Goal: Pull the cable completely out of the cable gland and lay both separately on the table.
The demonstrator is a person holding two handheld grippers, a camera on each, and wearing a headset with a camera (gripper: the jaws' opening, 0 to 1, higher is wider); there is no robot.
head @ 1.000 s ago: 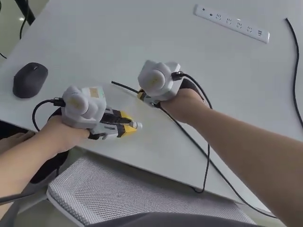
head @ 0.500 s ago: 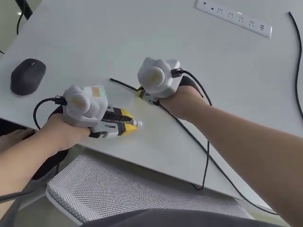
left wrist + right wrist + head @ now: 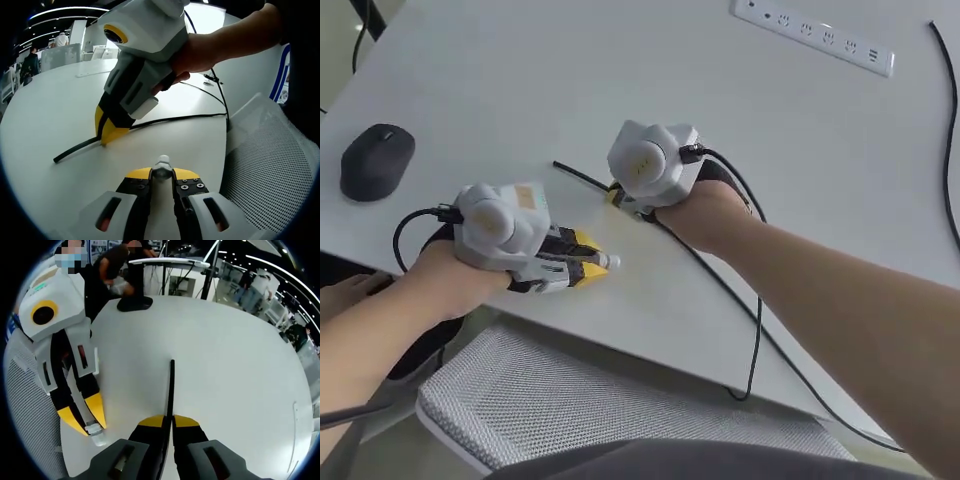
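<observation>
Left gripper: jaws closed on the small whitish plastic cable gland, near the front edge of the white table. Right gripper: jaws pinched on the thin black sheathed cable, whose free end lies on the table. The cable is probably light and limp (grip near its end). The gland looks rigid, smooth and slippery. Count: one cable, one gland.

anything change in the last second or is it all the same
Nothing visibly moved; only the camera shifted a little. The left gripper stays shut on the gland, and the right gripper stays shut on the cable. The gland and cable are apart, as before.
</observation>
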